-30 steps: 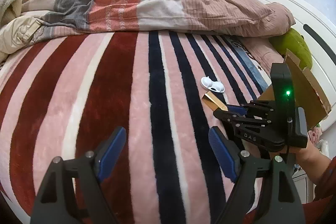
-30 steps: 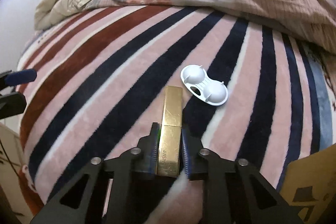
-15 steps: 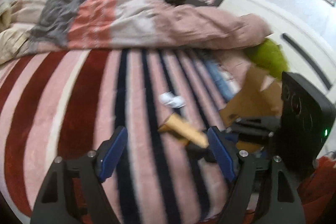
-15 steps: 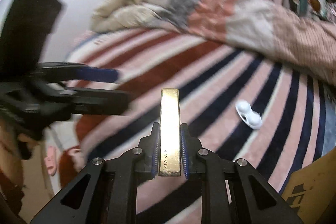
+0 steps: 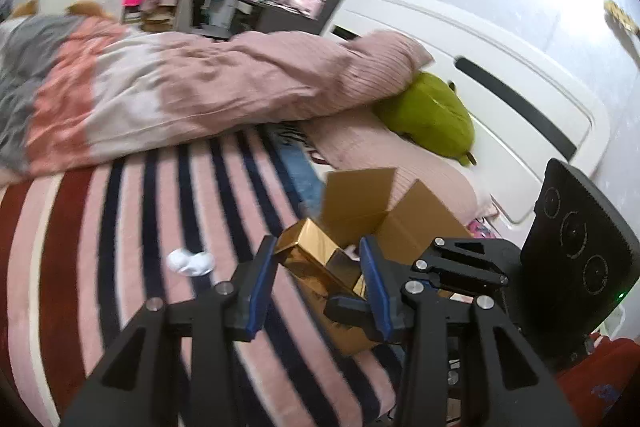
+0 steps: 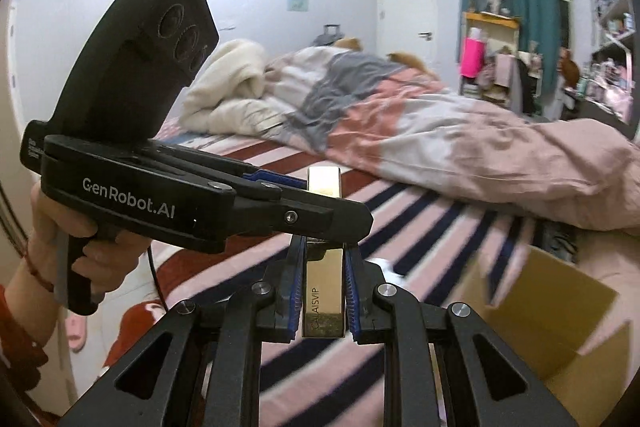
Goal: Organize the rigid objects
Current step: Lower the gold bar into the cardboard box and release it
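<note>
Gold foil covers the long rectangular box (image 6: 323,291), mirror-bright, with "CALAISVIP" printed lengthwise in dark letters on its near end. The right tool (image 6: 322,293) clamps this box between its blue-padded fingers (image 6: 295,291), holding it in the air above the striped pink, red and navy bed blanket (image 5: 120,247). The left tool (image 5: 316,279) stands with its fingers spread wide on either side of the box's far end, not touching it. An open brown cardboard carton (image 5: 384,215) sits just behind the box, and a small white plastic case (image 5: 190,262) lies on the blanket near it.
</note>
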`<action>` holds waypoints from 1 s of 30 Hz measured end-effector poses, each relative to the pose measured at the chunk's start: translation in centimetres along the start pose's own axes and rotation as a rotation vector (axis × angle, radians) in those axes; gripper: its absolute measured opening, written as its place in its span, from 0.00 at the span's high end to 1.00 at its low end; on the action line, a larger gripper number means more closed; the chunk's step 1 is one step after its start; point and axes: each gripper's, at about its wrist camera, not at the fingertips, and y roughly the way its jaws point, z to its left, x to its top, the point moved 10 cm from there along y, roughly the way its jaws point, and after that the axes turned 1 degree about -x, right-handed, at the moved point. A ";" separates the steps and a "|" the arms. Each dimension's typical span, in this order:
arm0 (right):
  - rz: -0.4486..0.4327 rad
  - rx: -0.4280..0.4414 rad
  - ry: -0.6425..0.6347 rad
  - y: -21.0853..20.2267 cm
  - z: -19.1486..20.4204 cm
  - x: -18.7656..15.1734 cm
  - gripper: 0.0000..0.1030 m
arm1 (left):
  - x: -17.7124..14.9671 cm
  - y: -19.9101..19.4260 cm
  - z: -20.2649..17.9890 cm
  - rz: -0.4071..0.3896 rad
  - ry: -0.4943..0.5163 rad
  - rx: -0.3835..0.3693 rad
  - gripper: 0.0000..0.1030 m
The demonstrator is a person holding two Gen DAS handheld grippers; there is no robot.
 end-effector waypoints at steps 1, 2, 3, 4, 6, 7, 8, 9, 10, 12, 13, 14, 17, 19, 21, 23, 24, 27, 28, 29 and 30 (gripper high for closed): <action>0.000 -0.022 0.016 -0.8 -1.3 -0.2 0.87 | 0.5 0.9 -0.9 0.014 0.018 -0.006 0.63; 0.002 -0.034 0.025 -1.2 -2.0 -0.3 0.87 | 0.9 1.9 -1.7 0.032 0.034 -0.012 0.63; 0.012 -0.056 0.044 -1.9 -3.3 -0.6 0.87 | 1.1 3.0 -2.6 0.058 0.049 -0.020 0.63; 0.026 -0.070 0.062 -2.3 -4.6 -0.9 0.87 | 1.2 4.1 -3.3 0.083 0.057 -0.027 0.63; 0.063 -0.085 0.098 -3.0 -6.6 -1.7 0.87 | 1.3 6.4 -4.6 0.138 0.068 -0.044 0.64; 0.097 -0.092 0.132 -3.3 -8.0 -2.4 0.87 | 1.2 7.9 -5.2 0.175 0.071 -0.053 0.64; 0.124 -0.097 0.153 -3.4 -9.1 -3.0 0.87 | 1.1 8.6 -5.6 0.197 0.072 -0.058 0.64; 0.144 -0.101 0.165 -3.6 -9.7 -3.5 0.87 | 0.8 9.6 -5.9 0.228 0.074 -0.062 0.64; 0.185 -0.111 0.184 -3.6 -10.8 -4.4 0.87 | 0.6 10.5 -6.2 0.254 0.076 -0.058 0.64; 0.262 -0.121 0.196 -3.5 -12.1 -5.7 0.87 | 0.4 12.1 -6.5 0.294 0.081 -0.046 0.65; 0.300 -0.119 0.208 -3.3 -12.6 -6.1 0.87 | 0.2 12.8 -6.5 0.312 0.083 -0.042 0.65; 0.324 -0.111 0.216 -3.4 -12.8 -6.5 0.87 | 0.0 13.3 -6.6 0.324 0.084 -0.042 0.65; 0.431 -0.112 0.217 -2.8 -13.8 -7.9 0.87 | -0.6 14.5 -6.6 0.364 0.084 -0.035 0.65; 0.474 -0.118 0.212 -2.7 -14.1 -8.7 0.87 | -0.7 14.5 -6.8 0.363 0.109 -0.021 0.62; 0.499 -0.135 0.220 -2.7 -14.4 -9.2 0.87 | -0.6 14.1 -6.8 0.351 0.114 -0.023 0.55; 0.521 -0.167 0.205 -2.6 -14.6 -9.6 0.84 | -0.1 13.2 -6.2 0.327 0.110 -0.008 0.47; 0.525 -0.175 0.202 -2.8 -14.6 -9.7 0.82 | 0.2 12.4 -5.9 0.309 0.112 0.004 0.45; 0.528 -0.182 0.184 -2.8 -14.1 -9.6 0.79 | 0.8 9.8 -4.5 0.258 0.101 0.038 0.39; 0.526 -0.182 0.176 -2.8 -13.8 -9.4 0.79 | 1.1 8.7 -3.9 0.235 0.098 0.052 0.34; 0.522 -0.180 0.172 -2.7 -13.6 -9.2 0.79 | 1.2 7.7 -3.3 0.214 0.096 0.067 0.34; 0.504 -0.175 0.167 -2.7 -13.0 -8.6 0.79 | 1.3 6.3 -2.5 0.190 0.093 0.090 0.34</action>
